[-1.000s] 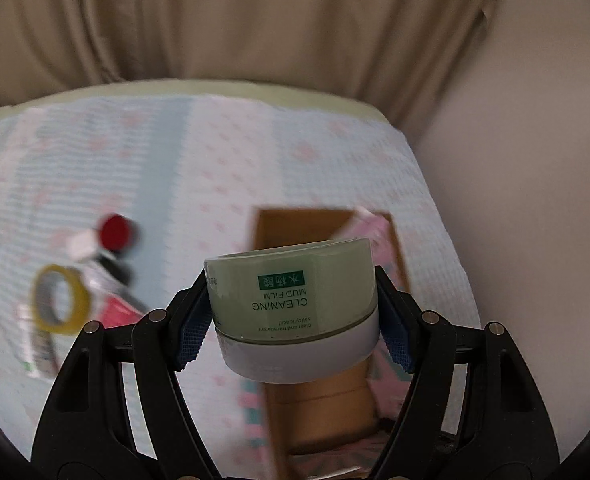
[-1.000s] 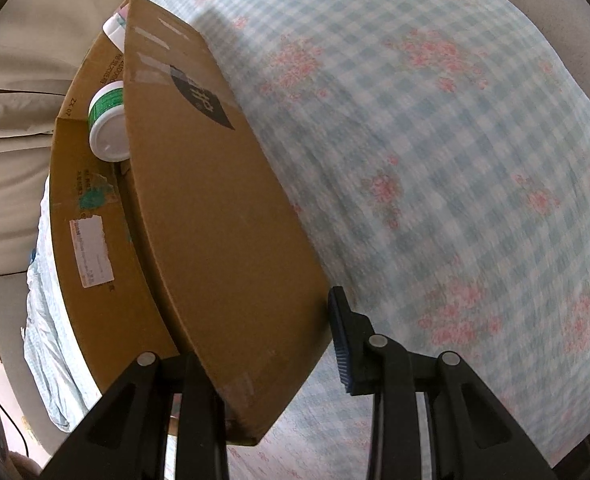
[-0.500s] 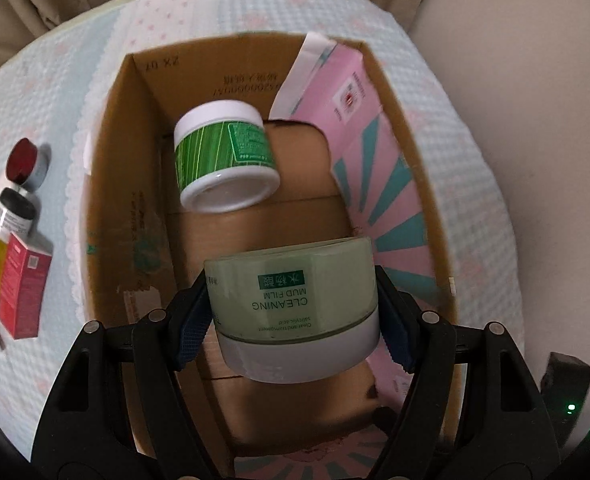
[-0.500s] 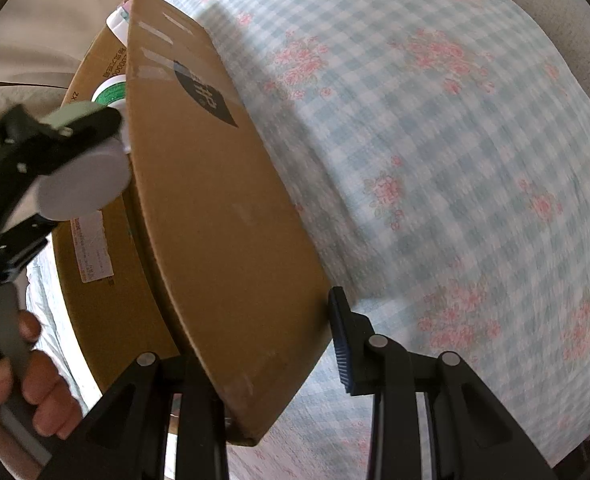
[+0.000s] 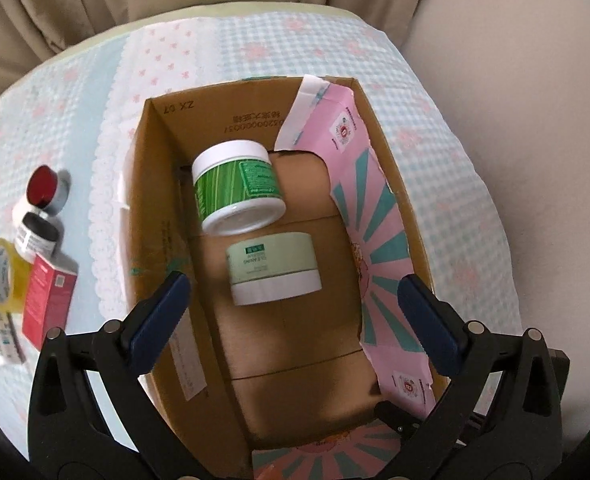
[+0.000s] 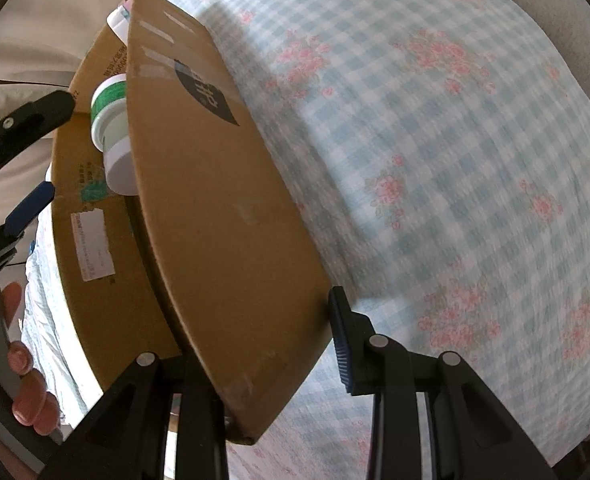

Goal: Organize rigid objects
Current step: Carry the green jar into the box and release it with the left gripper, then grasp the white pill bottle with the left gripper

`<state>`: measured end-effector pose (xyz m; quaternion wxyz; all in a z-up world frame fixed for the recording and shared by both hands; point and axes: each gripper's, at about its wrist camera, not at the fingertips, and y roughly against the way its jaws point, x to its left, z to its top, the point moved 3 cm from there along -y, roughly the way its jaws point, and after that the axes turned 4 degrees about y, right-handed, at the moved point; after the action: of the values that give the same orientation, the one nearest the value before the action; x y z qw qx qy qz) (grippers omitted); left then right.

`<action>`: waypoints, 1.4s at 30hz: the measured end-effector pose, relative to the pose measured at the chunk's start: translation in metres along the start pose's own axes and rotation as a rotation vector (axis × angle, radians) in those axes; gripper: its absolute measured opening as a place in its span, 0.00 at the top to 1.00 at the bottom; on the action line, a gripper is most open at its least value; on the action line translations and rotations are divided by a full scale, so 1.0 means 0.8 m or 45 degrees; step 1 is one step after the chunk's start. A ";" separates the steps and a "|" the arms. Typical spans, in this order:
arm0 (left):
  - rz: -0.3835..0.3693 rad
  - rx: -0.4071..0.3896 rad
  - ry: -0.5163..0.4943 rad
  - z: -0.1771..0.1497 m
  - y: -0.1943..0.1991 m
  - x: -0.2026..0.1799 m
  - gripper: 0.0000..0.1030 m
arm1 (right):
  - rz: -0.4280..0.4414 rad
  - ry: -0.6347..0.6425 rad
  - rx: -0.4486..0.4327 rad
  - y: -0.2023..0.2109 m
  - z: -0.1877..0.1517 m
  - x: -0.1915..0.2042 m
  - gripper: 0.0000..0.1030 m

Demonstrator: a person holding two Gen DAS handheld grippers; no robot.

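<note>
Two jars [image 5: 273, 268] lie in the box [image 5: 151, 208]. Your left gripper [image 5: 295, 312] jaws are opening, empty; your right gripper [image 6: 255, 344] pinches the box wall. Items [image 5: 47, 300] remain on the bed.

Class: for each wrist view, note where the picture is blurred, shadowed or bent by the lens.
Left wrist view: cardboard box and pale green jar are fairly sharp; the red box at left is soft; straight box edges bow; dark corners. Right wrist view: checked cloth is smeared; the box wall bulges.

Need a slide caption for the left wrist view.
Left gripper opening above cardboard box; pale green jar lies inside beside green-striped jar.
</note>
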<state>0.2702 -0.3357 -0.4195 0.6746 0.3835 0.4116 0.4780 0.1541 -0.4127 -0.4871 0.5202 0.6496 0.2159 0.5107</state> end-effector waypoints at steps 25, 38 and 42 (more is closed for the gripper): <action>-0.035 -0.311 0.056 0.023 0.239 0.072 0.00 | -0.004 0.021 0.009 0.000 -0.003 0.002 0.72; 0.188 -0.457 0.207 -0.049 0.346 0.260 0.00 | -0.032 0.026 -0.004 0.001 -0.006 0.014 0.72; 0.217 -0.445 0.284 -0.090 0.350 0.322 0.00 | -0.043 0.049 -0.020 0.007 -0.007 0.022 0.72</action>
<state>0.1645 -0.0100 -0.2396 0.6383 0.2390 0.3607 0.6367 0.1545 -0.3975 -0.4750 0.5295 0.6318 0.2330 0.5159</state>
